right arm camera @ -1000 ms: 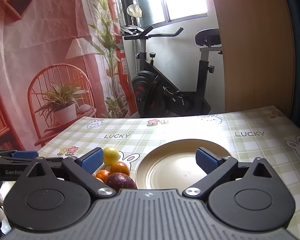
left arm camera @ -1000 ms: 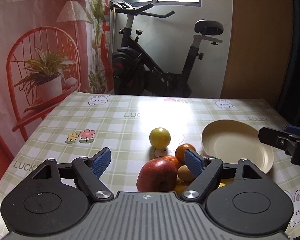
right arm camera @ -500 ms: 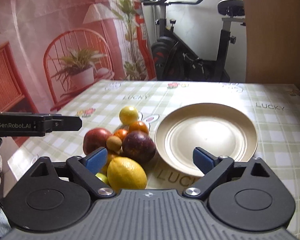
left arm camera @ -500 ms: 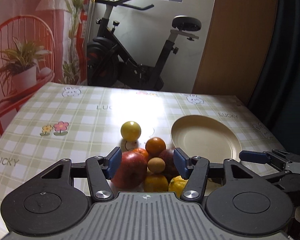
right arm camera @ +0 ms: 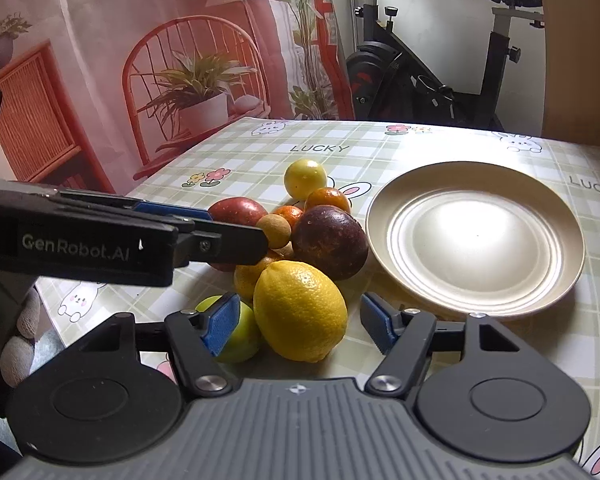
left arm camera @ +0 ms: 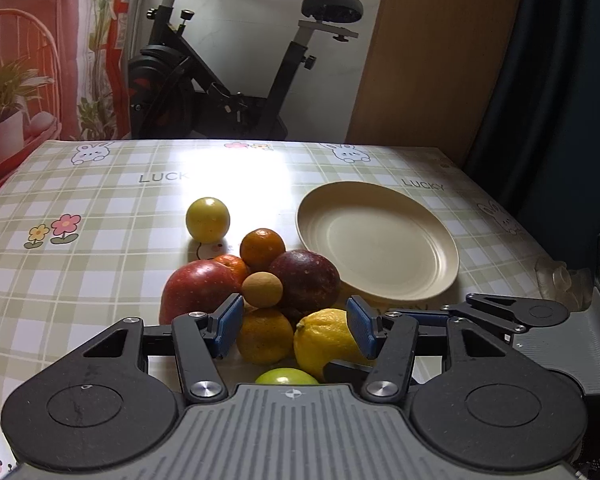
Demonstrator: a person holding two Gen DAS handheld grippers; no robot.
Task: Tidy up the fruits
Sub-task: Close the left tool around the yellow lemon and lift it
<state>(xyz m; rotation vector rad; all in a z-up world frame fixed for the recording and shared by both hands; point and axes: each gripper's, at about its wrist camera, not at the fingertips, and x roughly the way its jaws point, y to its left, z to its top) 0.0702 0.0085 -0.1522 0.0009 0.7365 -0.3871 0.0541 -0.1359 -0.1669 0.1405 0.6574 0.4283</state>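
Observation:
A fruit pile lies on the checked tablecloth left of an empty cream plate point(left arm camera: 376, 244) point(right arm camera: 476, 236). It holds a red apple point(left arm camera: 198, 292), a dark purple fruit point(left arm camera: 306, 280), a small tan fruit point(left arm camera: 262, 289), an orange point(left arm camera: 264, 336), a lemon point(left arm camera: 326, 338) and a green fruit point(left arm camera: 286, 377). A yellow round fruit point(left arm camera: 207, 220) sits apart behind. My left gripper point(left arm camera: 295, 326) is open, and its pads frame the orange and lemon from above. My right gripper point(right arm camera: 299, 325) is open with the lemon point(right arm camera: 300, 310) between its fingers, not squeezed.
The left gripper's fingers point(right arm camera: 228, 240) reach in over the apple from the left. The right gripper's fingers point(left arm camera: 500, 308) lie low at the pile's right. An exercise bike point(left arm camera: 236, 68) stands beyond the table's far edge. A gloved hand point(right arm camera: 20, 332) shows at the near left.
Both grippers have closed in on the pile from the near side. The right one swung from facing the plate to the lemon. Both stayed open, and no fruit moved.

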